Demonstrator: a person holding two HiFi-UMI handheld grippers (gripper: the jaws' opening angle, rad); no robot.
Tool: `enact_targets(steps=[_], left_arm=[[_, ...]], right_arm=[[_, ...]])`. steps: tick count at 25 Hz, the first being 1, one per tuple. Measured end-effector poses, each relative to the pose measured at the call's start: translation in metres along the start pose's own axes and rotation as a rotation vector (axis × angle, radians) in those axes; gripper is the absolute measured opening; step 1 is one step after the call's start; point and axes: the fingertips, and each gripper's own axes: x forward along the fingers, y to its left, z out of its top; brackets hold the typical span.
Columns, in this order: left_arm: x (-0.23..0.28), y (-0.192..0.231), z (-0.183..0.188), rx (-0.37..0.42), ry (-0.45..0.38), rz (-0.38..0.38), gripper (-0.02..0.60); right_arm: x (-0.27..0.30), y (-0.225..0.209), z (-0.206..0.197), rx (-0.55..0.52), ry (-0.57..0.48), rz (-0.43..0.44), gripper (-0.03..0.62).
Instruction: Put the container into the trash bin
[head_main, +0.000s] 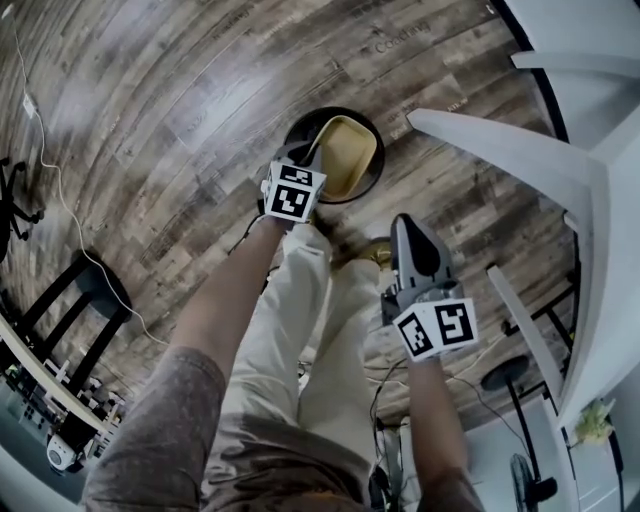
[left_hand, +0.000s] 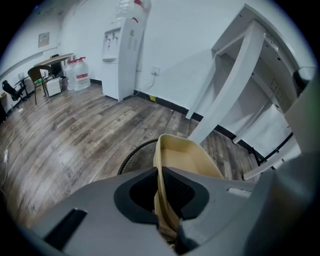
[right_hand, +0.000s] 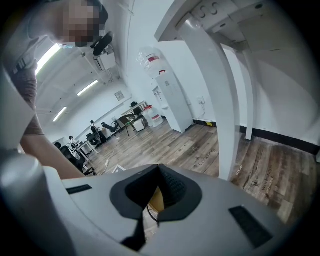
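Observation:
A tan, shallow plastic container (head_main: 350, 150) hangs tilted over the round black mesh trash bin (head_main: 372, 182) on the wood floor. My left gripper (head_main: 318, 152) is shut on the container's near rim. In the left gripper view the container (left_hand: 182, 157) juts out from between the jaws of the left gripper (left_hand: 162, 200), with the trash bin (left_hand: 136, 157) just beyond and below it. My right gripper (head_main: 408, 225) hangs to the right above the person's shoes, well apart from the bin. In the right gripper view the jaws of the right gripper (right_hand: 156, 197) are together with nothing held.
White table legs (head_main: 520, 150) slant across the right side, close to the bin. The person's legs (head_main: 320, 330) stand between the grippers. A thin cable (head_main: 60, 200) and a black frame (head_main: 70, 300) lie on the floor at left. A water dispenser (left_hand: 122, 50) stands by the far wall.

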Motion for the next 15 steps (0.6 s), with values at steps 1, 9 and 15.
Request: enact_targets(steps=[1, 9, 15], left_arm=[[0.006, -0.001, -0.004, 0.01, 0.012, 0.005, 0.018], [0.039, 0.007, -0.021, 0.069, 0.121, 0.097, 0.018], [0.05, 0.008, -0.029, 0.08, 0.168, 0.143, 0.018]], right_arm=[[-0.001, -0.002, -0.002, 0.002, 0.002, -0.004, 0.002], [-0.014, -0.011, -0.008, 0.009, 0.021, -0.033, 0.002], [-0.022, -0.017, -0.009, 0.004, 0.028, -0.045, 0.002]])
